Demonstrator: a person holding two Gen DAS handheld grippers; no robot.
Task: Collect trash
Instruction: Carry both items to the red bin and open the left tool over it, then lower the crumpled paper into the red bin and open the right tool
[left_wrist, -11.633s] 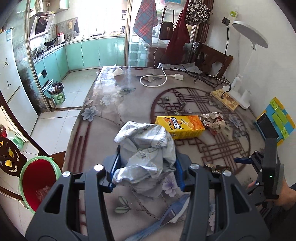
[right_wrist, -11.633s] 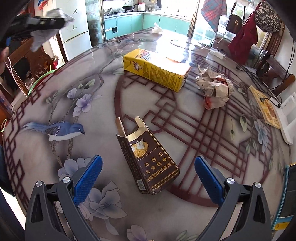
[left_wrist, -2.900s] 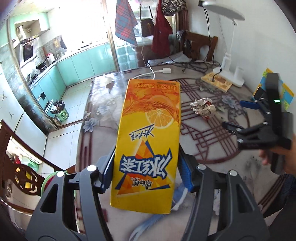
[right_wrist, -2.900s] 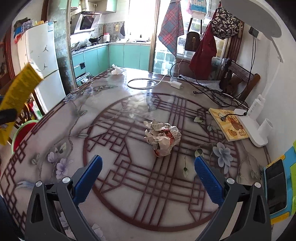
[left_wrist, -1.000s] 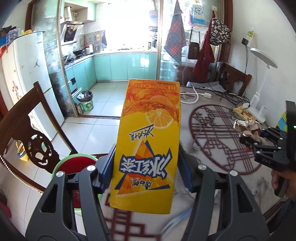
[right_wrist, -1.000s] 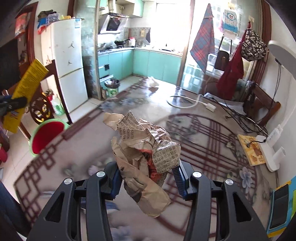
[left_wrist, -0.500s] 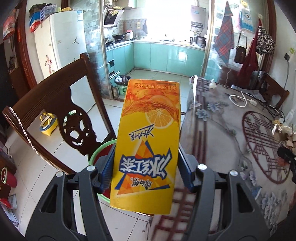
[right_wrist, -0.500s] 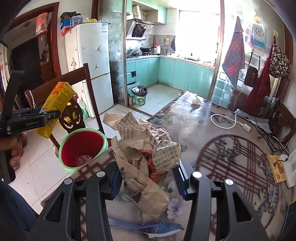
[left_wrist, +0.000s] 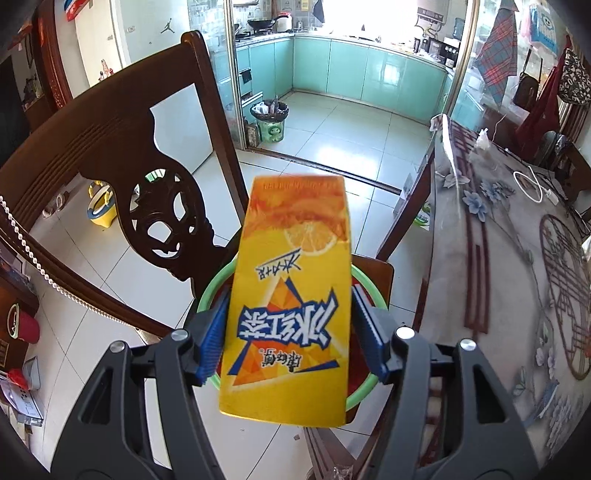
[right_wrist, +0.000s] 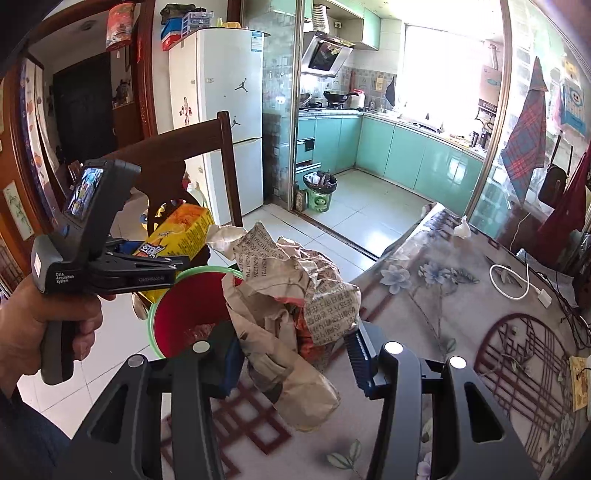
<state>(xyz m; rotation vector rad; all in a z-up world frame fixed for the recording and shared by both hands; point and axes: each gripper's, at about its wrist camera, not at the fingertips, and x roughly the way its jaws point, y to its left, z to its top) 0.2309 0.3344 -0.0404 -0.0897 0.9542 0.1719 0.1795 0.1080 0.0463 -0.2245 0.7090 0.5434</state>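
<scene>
My left gripper (left_wrist: 290, 332) is shut on a yellow-orange drink carton (left_wrist: 291, 291) and holds it right above the red bin with a green rim (left_wrist: 364, 284). The carton hides most of the bin. In the right wrist view the left gripper (right_wrist: 147, 260) with the carton (right_wrist: 177, 230) hangs over the bin (right_wrist: 181, 314). My right gripper (right_wrist: 295, 362) is shut on a crumpled newspaper ball (right_wrist: 291, 306), held over the table edge next to the bin.
A dark carved wooden chair (left_wrist: 122, 177) stands left of the bin. The patterned table (left_wrist: 498, 258) lies to the right, with a white cable (right_wrist: 513, 280) and a tissue (right_wrist: 461, 229) on it. A small green bin (left_wrist: 271, 122) stands at the kitchen door.
My left gripper has swung the carton further left and down, over the bin. My right gripper has carried the newspaper ball closer to the bin.
</scene>
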